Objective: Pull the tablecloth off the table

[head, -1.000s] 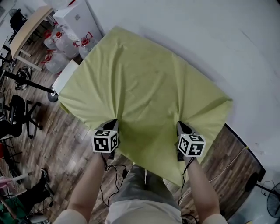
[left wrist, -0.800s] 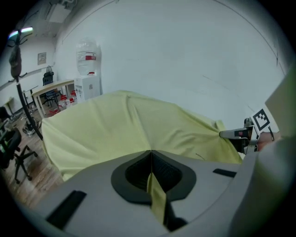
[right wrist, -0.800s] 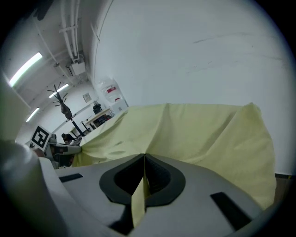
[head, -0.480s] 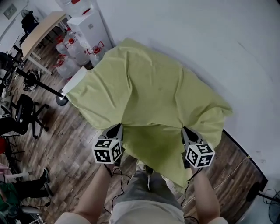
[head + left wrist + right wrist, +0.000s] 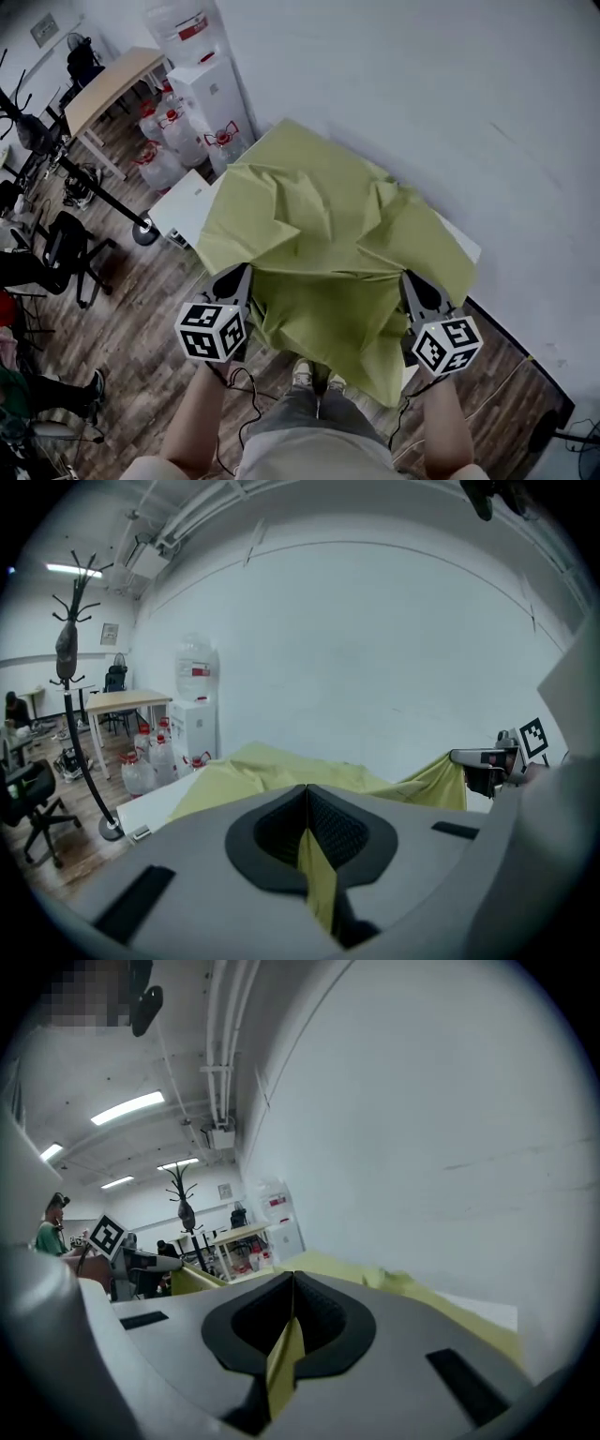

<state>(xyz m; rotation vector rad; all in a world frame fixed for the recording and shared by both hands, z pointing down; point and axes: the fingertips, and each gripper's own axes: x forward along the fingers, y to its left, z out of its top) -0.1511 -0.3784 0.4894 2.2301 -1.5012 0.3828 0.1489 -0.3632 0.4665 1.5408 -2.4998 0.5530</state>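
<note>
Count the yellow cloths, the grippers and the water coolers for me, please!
Yellow tablecloth: 1
Hand-held grippers: 2, the left hand-held gripper and the right hand-held gripper
Water cooler: 1
Total: 4

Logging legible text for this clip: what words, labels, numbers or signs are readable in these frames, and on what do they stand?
No text here reads clearly.
Red label on the water dispenser bottle: print too blurred to read.
Wall frame: too small to read.
Cubes on the left hand-held gripper and right hand-held gripper: black-and-white square markers only, no letters or digits.
</note>
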